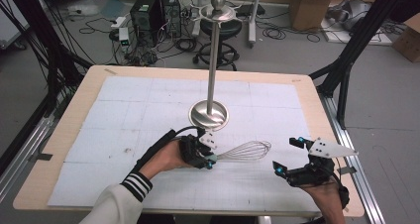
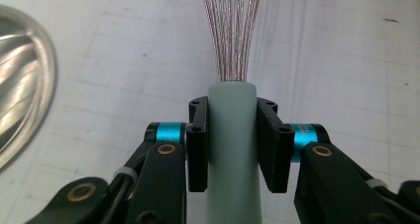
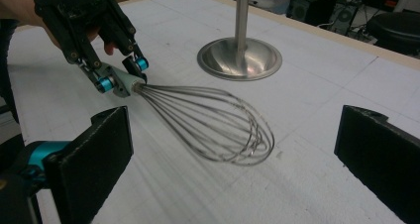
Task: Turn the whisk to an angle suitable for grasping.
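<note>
Left tongs (image 1: 210,160) clamp the whisk (image 1: 245,150) handle; its long axis points toward the right tongs (image 1: 288,156), jaws apart, nearby.

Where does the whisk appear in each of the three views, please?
High view: whisk lies low of centre, its handle in the left gripper.
Left gripper view: pale handle between the jaws, wires running up.
Right gripper view: wire head at centre, handle upper left.
Shared landmark: the steel stand base.
</note>
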The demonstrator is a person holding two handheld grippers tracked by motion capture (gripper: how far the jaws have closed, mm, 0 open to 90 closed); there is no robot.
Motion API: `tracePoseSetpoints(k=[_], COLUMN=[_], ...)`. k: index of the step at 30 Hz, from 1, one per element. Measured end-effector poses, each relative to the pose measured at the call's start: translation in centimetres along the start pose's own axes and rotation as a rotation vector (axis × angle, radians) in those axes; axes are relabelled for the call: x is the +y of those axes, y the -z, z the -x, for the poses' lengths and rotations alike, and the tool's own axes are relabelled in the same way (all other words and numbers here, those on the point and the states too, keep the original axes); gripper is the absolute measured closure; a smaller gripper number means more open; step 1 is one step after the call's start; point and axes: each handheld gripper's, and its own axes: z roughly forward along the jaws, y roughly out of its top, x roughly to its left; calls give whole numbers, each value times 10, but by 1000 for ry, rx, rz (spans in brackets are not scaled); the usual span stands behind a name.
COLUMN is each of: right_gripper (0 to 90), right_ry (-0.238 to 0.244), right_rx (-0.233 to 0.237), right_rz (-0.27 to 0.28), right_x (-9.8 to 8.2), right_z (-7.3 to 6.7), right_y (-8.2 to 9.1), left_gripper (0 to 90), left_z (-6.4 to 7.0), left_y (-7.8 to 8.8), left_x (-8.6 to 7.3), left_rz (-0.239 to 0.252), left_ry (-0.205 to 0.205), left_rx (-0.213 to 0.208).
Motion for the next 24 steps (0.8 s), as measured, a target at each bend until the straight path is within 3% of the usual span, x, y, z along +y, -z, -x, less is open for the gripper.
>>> tracePoseSetpoints(k=[5,6,13,18,24], right_gripper=[6,6,6,6,6], right_ry=[-1,0,-4,-2,-7], right_rx=[1,-1,4,5,4], right_rz=[0,3,-2,-3,-1], right_x=[0,0,0,0,-1], right_z=[0,0,0,-1,0], right_y=[1,1,-1,-1,0], left_gripper=[694,695,694,693,688], left_z=[4,5,14,17,16], left_y=[-7,-11,-25,-33,-36], left_x=[2,3,12,14,13], left_rz=[-13,-14,-13,-26,-7], left_ry=[-25,-57,-126,-143,-156], left_rx=[-25,-33,-80,-91,-95])
